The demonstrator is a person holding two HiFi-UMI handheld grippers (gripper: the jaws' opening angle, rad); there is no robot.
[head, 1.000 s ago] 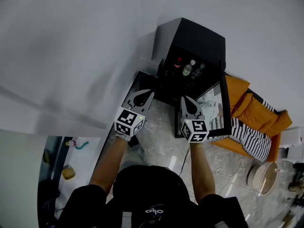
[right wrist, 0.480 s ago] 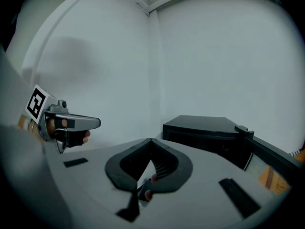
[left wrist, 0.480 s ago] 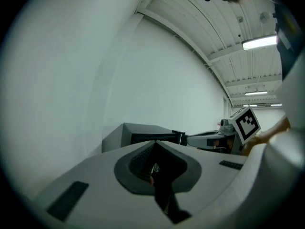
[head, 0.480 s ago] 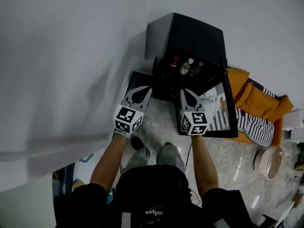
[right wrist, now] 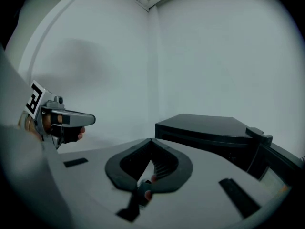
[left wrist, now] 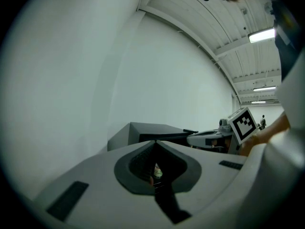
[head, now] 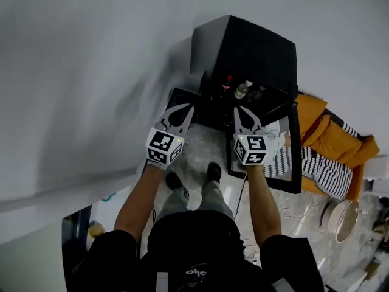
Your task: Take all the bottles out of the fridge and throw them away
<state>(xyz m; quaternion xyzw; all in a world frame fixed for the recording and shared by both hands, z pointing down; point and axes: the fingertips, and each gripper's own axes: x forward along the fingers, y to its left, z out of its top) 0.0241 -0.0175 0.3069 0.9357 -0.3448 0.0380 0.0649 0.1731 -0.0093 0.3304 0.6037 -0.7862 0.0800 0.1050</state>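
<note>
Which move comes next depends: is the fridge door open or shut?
Open: the door stands out rightward; bottles show inside the fridge.

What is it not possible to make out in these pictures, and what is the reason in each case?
- Bottles in the fridge, head view: too small and dark to count surely or read labels.
- Fridge interior, gripper views: the bodies of the left gripper and right gripper cover it; only a sliver of one bottle shows through the left one's opening.
- Deeper fridge shelves, head view: lost in shadow.
</note>
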